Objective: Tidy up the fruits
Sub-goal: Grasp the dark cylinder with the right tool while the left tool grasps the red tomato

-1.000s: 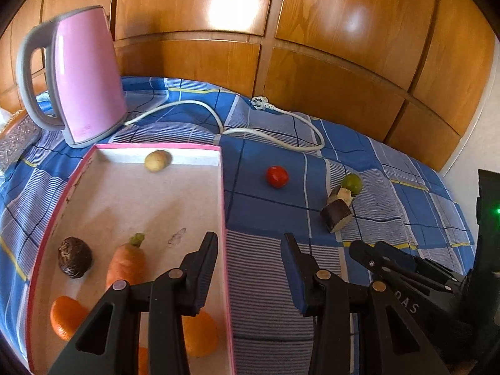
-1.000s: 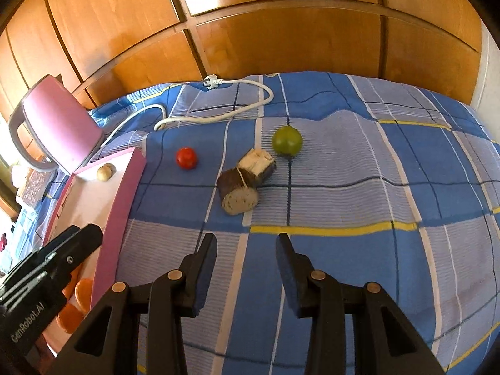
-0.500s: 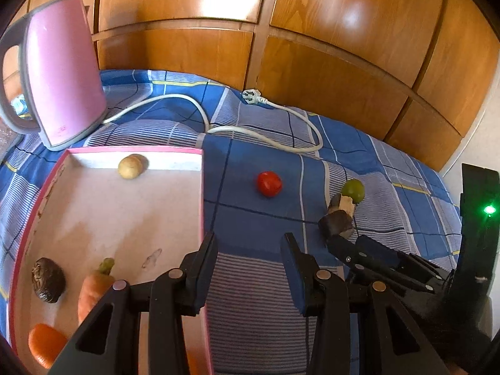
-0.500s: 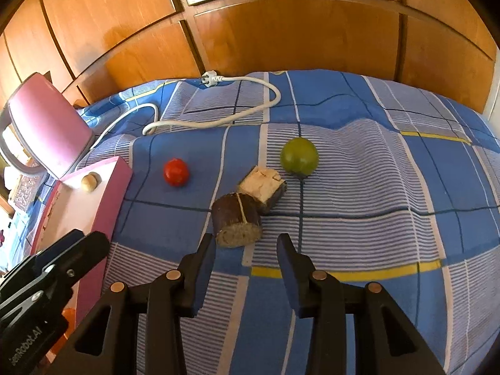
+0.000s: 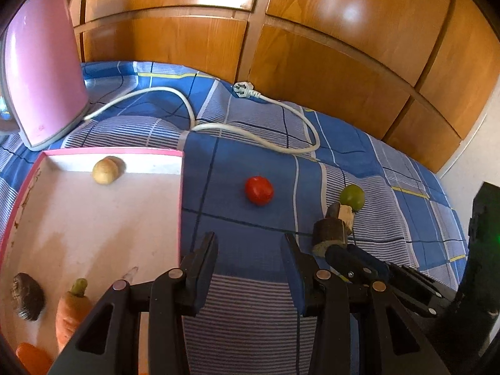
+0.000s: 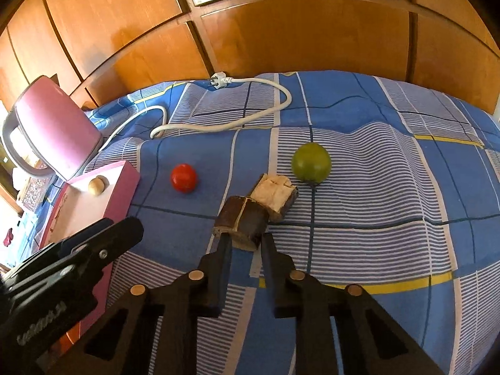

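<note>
Right wrist view: the right gripper (image 6: 243, 240) reaches forward low over the bed, its jaws narrowed around the near end of the dark brown chunk (image 6: 242, 220), which lies beside a pale chunk (image 6: 273, 191). The left gripper (image 5: 250, 250) hovers with jaws wide and holding nothing, beside the pink tray (image 5: 180, 200). Tomato (image 6: 183, 177) and green fruit (image 6: 311, 162) rest on the blue checked bedspread (image 6: 390, 206) before wooden panelling (image 6: 281, 40).
</note>
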Available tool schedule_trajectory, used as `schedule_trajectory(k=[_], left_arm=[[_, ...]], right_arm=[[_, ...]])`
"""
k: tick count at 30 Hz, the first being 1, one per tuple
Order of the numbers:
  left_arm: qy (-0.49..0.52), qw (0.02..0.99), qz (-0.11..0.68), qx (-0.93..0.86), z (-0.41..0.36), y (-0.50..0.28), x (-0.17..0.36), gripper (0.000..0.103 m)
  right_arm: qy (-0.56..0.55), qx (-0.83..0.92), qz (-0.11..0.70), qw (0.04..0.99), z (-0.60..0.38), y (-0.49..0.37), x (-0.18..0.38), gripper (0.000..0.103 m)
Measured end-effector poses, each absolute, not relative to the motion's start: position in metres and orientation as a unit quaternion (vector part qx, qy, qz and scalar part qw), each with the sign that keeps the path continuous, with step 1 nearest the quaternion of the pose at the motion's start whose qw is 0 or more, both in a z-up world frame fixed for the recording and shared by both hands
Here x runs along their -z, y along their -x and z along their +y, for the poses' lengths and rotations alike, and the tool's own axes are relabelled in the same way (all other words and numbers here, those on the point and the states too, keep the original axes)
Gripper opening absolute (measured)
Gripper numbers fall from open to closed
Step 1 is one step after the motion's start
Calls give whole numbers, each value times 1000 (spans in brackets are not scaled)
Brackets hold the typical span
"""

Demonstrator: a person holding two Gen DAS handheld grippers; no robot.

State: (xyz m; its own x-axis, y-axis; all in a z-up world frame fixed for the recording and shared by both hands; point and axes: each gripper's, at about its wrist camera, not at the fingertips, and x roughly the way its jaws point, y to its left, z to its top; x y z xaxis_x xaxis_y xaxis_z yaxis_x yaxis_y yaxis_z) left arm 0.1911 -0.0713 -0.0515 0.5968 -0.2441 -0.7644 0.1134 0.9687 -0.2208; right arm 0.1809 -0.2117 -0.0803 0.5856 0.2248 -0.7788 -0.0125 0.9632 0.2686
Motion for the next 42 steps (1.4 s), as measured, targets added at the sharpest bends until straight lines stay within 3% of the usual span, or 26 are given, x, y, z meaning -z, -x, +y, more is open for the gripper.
schedule_trajectory(k=[3, 5, 12, 18, 20, 38, 42], left_arm=[[78, 889, 441, 99, -71, -195, 54, 41], [78, 890, 440, 97, -71, -196, 54, 40], [84, 892, 434, 97, -65, -199, 50, 40], [80, 891, 436, 99, -67, -205, 53, 40], [82, 890, 438, 99, -68, -208, 54, 40], [74, 882, 453, 105, -92, -240, 67, 40], [63, 881, 458, 99, -99, -251, 73, 33]], right_arm=[[-130, -79, 453, 878, -213, -182, 81, 22], [-134, -81, 451, 879, -213, -182, 81, 35], [-142, -76, 452, 878, -211, -184, 83, 51], [-144, -59, 453, 878, -210, -189, 88, 51], [-137, -51, 451, 880, -210, -190, 88, 39], [-132, -51, 455, 879, -217, -181, 88, 39], [-126, -53, 455, 880, -216, -182, 88, 39]])
